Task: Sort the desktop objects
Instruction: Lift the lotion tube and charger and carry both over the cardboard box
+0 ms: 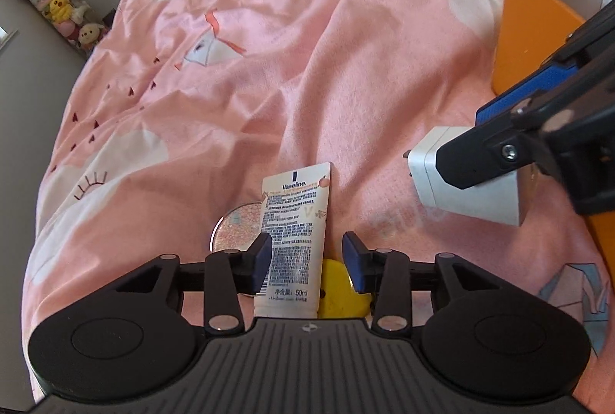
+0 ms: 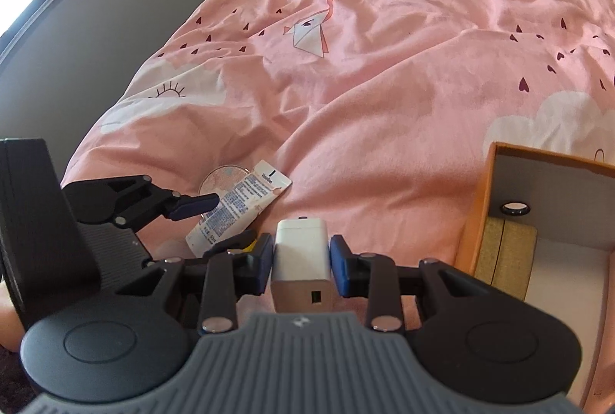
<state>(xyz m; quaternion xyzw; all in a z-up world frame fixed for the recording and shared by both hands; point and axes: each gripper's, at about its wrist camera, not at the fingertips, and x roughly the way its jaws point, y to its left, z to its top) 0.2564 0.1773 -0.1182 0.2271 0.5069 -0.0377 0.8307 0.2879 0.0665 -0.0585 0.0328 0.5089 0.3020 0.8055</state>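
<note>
Vaseline tube [image 1: 294, 241] lies between the left gripper's [image 1: 307, 260] parted jaws.

The white tube [image 1: 294, 241] lying on the bed near its near edge carries the brand "Vaseline." at its crimped end and "50ml" near its cap end, with blocks of small blue print between them too fine to read. The pink bedspread [image 2: 384, 75] bears "Paper Crane", seen upside down, toward its far edge.
</note>
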